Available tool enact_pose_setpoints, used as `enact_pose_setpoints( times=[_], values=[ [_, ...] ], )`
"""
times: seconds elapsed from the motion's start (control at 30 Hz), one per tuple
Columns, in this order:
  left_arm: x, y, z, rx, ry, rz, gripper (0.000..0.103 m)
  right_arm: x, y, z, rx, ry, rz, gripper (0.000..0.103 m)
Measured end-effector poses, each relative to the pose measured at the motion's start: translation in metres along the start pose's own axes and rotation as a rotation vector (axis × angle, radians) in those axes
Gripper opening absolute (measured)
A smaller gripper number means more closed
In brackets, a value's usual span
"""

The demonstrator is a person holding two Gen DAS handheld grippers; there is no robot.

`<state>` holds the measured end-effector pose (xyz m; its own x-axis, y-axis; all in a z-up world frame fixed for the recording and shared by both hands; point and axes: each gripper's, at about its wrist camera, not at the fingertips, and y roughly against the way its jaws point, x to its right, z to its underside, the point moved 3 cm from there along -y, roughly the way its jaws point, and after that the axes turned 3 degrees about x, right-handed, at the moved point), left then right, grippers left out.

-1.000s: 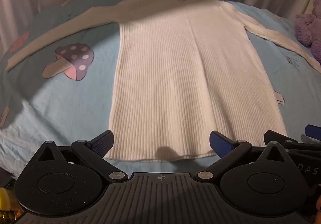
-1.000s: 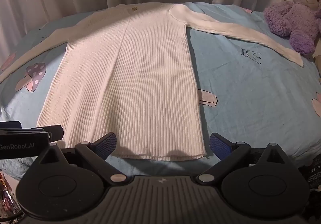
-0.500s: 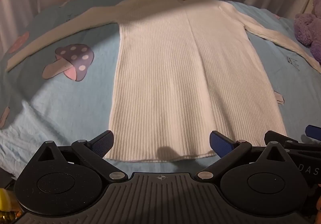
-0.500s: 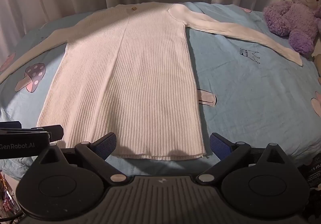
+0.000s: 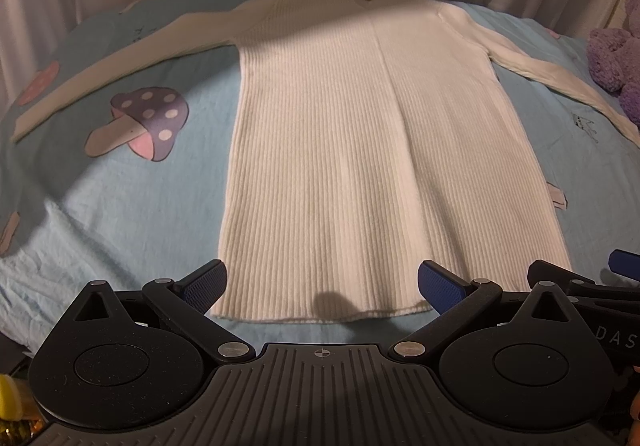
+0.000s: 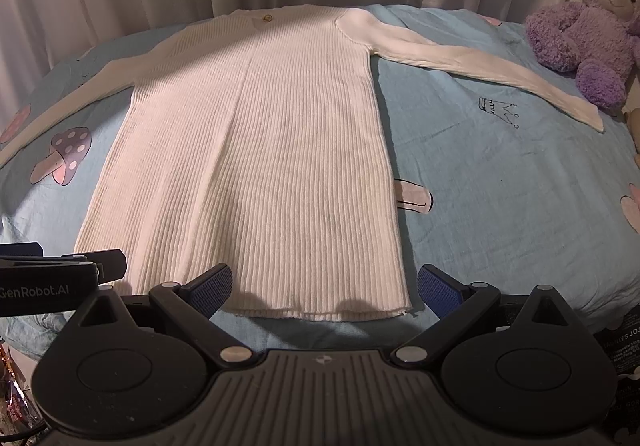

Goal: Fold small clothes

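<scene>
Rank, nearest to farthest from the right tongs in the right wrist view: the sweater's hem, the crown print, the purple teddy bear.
From the right tongs:
1. Sweater's hem: directly ahead, between the open fingers.
2. Crown print: on the sheet, farther out to the right.
3. Purple teddy bear: far right corner, by the curtain.

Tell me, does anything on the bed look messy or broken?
Nothing stands out. The white sweater lies flat on the blue sheet, sleeves spread out, and the purple teddy bear sits at the edge.

A white ribbed long-sleeved sweater (image 5: 360,150) lies flat and unfolded, sleeves spread wide, hem nearest.
</scene>
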<state>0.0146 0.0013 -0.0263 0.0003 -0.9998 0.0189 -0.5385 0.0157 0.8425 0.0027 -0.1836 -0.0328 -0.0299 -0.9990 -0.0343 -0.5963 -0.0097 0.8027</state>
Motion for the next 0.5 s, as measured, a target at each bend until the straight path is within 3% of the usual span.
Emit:
enact_pose_setpoints(
  times=[0.5],
  values=[
    [-0.0005,0.0001,-0.0001,-0.003,-0.001,-0.001,0.103,-0.0019,-0.0014,-0.0014,-0.001,-0.004,-0.005,0.099]
  ],
)
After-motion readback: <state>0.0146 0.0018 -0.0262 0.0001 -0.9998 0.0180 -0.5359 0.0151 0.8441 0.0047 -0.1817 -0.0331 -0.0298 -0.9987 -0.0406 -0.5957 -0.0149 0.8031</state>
